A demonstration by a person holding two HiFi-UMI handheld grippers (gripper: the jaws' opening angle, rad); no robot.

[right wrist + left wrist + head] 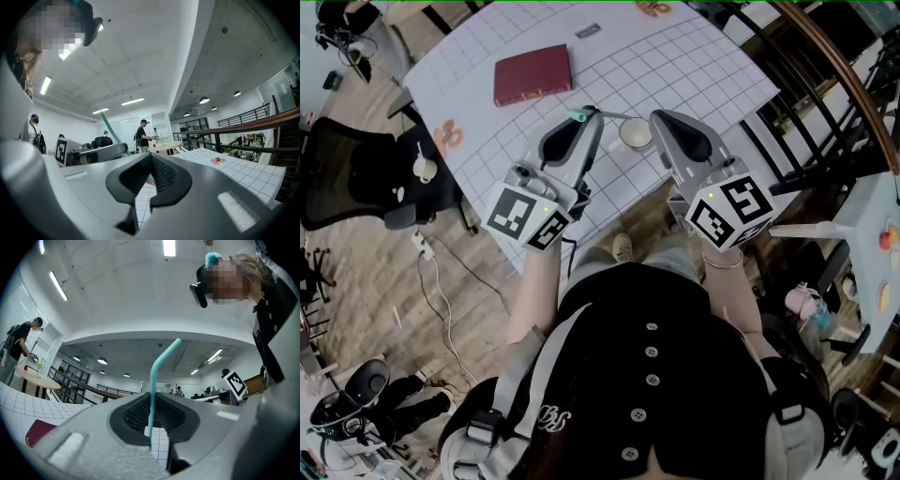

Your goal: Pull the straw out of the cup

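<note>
A small white cup (635,134) stands near the front edge of the gridded table (675,56). My left gripper (584,114) is just left of the cup, shut on a teal straw (152,380). The straw rises between the jaws and bends right at its top. In the head view only the straw's teal tip (577,116) shows at the jaws, and a thin length runs from there to the cup's rim. I cannot tell whether its end is inside. My right gripper (661,120) is at the cup's right side, jaws together (151,157), with nothing seen between them.
A dark red book (532,73) lies farther back on the table and orange scissors (448,134) near its left edge. A black railing (797,103) runs along the right. A black office chair (356,173) stands left of the table. A person (18,350) is at a far table.
</note>
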